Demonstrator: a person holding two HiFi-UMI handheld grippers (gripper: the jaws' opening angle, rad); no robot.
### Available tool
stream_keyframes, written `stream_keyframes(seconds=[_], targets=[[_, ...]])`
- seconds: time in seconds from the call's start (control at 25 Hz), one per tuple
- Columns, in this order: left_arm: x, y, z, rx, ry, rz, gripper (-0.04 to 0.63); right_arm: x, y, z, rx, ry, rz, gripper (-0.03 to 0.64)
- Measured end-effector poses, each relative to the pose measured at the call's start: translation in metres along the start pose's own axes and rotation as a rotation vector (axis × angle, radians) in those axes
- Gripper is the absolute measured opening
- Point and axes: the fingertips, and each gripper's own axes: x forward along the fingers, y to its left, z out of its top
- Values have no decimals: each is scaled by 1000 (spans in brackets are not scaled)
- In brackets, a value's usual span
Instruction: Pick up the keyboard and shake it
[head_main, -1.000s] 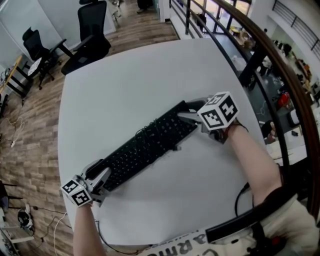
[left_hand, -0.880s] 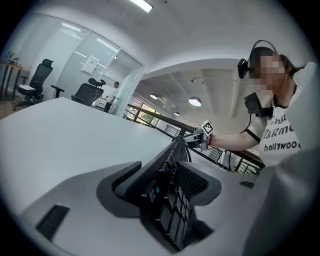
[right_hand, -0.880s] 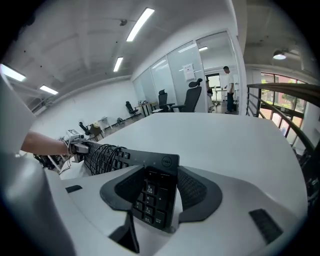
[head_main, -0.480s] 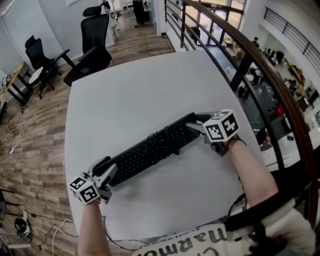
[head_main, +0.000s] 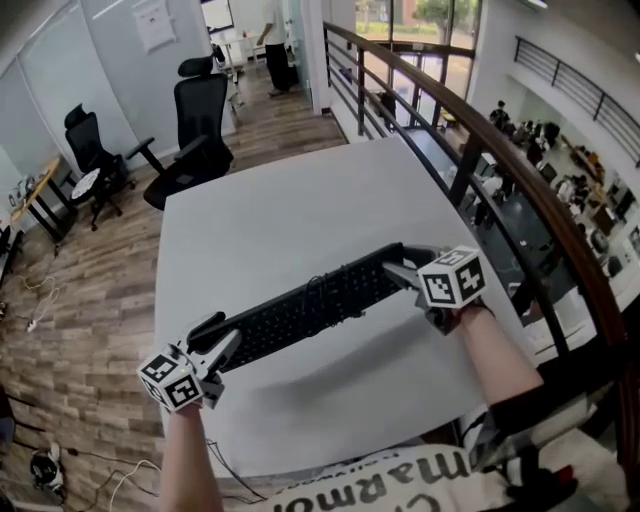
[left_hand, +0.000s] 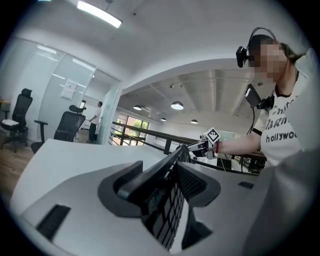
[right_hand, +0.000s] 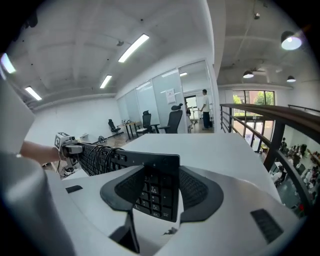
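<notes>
A long black keyboard (head_main: 305, 308) hangs in the air above the white table (head_main: 280, 210), its shadow on the tabletop below. My left gripper (head_main: 212, 345) is shut on its left end, my right gripper (head_main: 405, 265) is shut on its right end. A coiled black cable (head_main: 318, 285) lies across the keys. In the left gripper view the keyboard (left_hand: 165, 190) runs edge-on between the pads of my left gripper (left_hand: 160, 192). The right gripper view has the number-pad end (right_hand: 157, 192) clamped in my right gripper (right_hand: 157, 195), and the left gripper (right_hand: 67, 147) far off.
Black office chairs (head_main: 195, 125) stand on the wooden floor beyond the table's far-left corner. A dark railing (head_main: 480, 140) runs along the table's right side, with a drop to a lower floor behind it. A person (head_main: 275, 45) stands far off.
The keyboard has risen off the table in both grippers and turned closer to level. The head view has tilted up, taking in more of the room.
</notes>
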Motion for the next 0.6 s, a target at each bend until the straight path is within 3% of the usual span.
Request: stream_keyframes(seconds=[0.6], targets=[[-56, -66, 145, 416, -208, -55, 207, -118, 61, 121, -152, -368, -87, 219]])
